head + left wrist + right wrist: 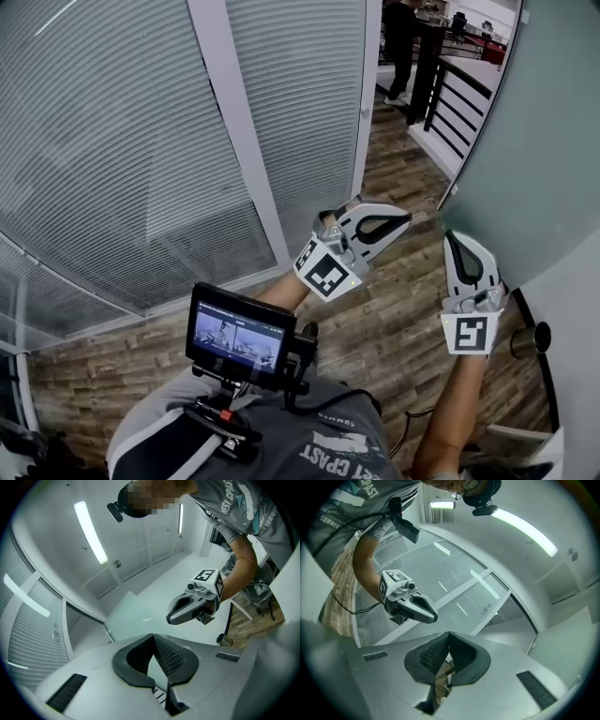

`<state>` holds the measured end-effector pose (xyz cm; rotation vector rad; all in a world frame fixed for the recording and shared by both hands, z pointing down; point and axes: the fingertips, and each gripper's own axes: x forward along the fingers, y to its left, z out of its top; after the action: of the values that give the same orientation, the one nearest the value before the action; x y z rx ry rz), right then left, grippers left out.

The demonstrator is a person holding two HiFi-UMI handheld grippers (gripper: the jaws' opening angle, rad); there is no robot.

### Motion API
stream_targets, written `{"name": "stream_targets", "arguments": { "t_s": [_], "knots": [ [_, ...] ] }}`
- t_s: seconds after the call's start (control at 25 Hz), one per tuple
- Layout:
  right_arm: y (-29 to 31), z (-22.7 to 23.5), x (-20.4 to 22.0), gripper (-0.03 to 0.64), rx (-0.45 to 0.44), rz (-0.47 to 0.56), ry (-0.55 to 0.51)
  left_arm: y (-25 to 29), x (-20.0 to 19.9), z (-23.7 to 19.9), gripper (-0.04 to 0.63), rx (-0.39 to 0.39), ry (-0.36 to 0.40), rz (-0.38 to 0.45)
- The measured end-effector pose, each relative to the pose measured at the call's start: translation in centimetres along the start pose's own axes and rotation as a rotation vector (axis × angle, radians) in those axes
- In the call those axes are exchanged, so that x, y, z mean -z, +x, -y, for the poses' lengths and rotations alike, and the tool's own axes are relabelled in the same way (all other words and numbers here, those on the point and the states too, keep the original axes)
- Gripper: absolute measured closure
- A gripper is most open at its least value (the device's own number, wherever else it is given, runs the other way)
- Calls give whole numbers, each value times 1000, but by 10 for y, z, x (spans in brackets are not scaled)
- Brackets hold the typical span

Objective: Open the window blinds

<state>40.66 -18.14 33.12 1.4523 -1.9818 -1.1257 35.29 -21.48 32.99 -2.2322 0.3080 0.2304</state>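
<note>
The approach is judged to be the step in hand: nothing of the blinds is gripped or touched yet. The window blinds are seen along the glazed wall at the left of the head view, with their slats lying flat and closed between white frame posts. They are well apart from both tools.

The left gripper is held out over the wooden floor, angled away from the blinds. In the left gripper view its jaws are seen brought together at the tips, with nothing between them. The right gripper is held beside it, nearer the plain wall at the right. In the right gripper view its jaws are likewise seen pressed together and empty, and the blinds are shown beyond them.

The task is judged barely begun, since no slat is turned. A wand, cord or knob for the slats cannot be made out with certainty in any view.

For the next move, the control of the blinds has first to be found, probably on or beside a frame post. One gripper then has to be turned toward the glazing and carried across to it. Its jaws must be parted before the control can be taken between them, then closed on it squarely, so that it can be twisted or pulled without slipping.
</note>
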Motion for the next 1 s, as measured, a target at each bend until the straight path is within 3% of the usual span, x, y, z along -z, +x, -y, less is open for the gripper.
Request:
{"name": "stream_targets", "arguments": {
  "t_s": [0.4,0.68,1.0],
  "knots": [
    [83,30,71,615,-11,-14,7,49,101,-49,595,-20,-35,-6],
    [195,49,120,615,-11,-17,16,71,198,-117,595,-31,-42,-6],
    [312,40,162,615,-47,-14,58,72,297,-188,595,-47,-44,-42]
  ]
}}
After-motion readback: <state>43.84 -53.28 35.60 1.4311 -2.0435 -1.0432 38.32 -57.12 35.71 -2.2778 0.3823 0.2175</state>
